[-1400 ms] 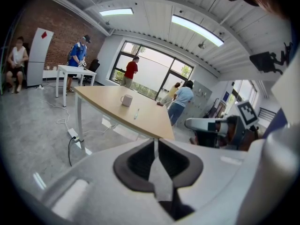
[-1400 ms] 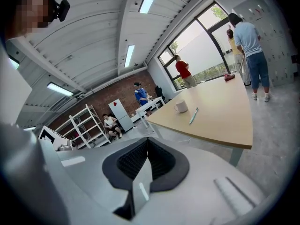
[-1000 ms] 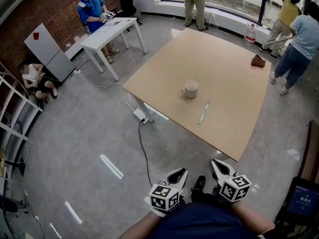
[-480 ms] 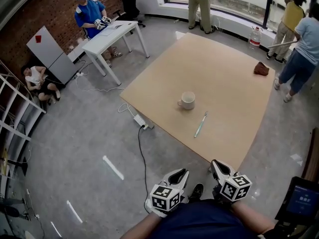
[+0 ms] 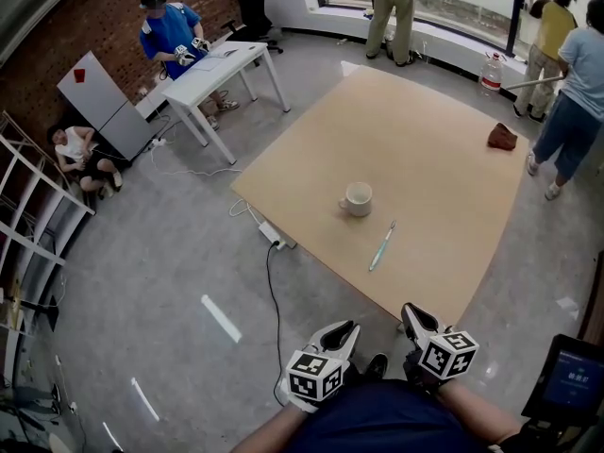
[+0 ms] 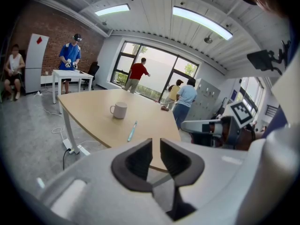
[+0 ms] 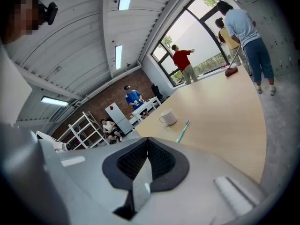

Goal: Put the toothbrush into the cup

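A white cup (image 5: 357,199) stands near the middle of the tan table (image 5: 425,130). A teal toothbrush (image 5: 381,245) lies flat just in front of it and to its right. Both grippers hang low over the floor, short of the table's near corner. My left gripper (image 5: 338,333) has its jaws a narrow gap apart with nothing between them. My right gripper (image 5: 413,314) is shut and empty. The left gripper view shows the cup (image 6: 119,110) and toothbrush (image 6: 132,131) beyond the left gripper (image 6: 156,142). In the right gripper view the cup (image 7: 168,117) and toothbrush (image 7: 182,131) lie ahead of the right gripper (image 7: 147,142).
A brown rag (image 5: 502,137) lies at the table's far right. A power strip (image 5: 274,234) with a black cable sits on the floor by the table's left edge. A white side table (image 5: 222,69) stands far left. People stand by the window and beyond the right edge.
The view has advanced toward the table. Its near corner now sits lower in the head view, right beside my right gripper. Cup and toothbrush rest as before.
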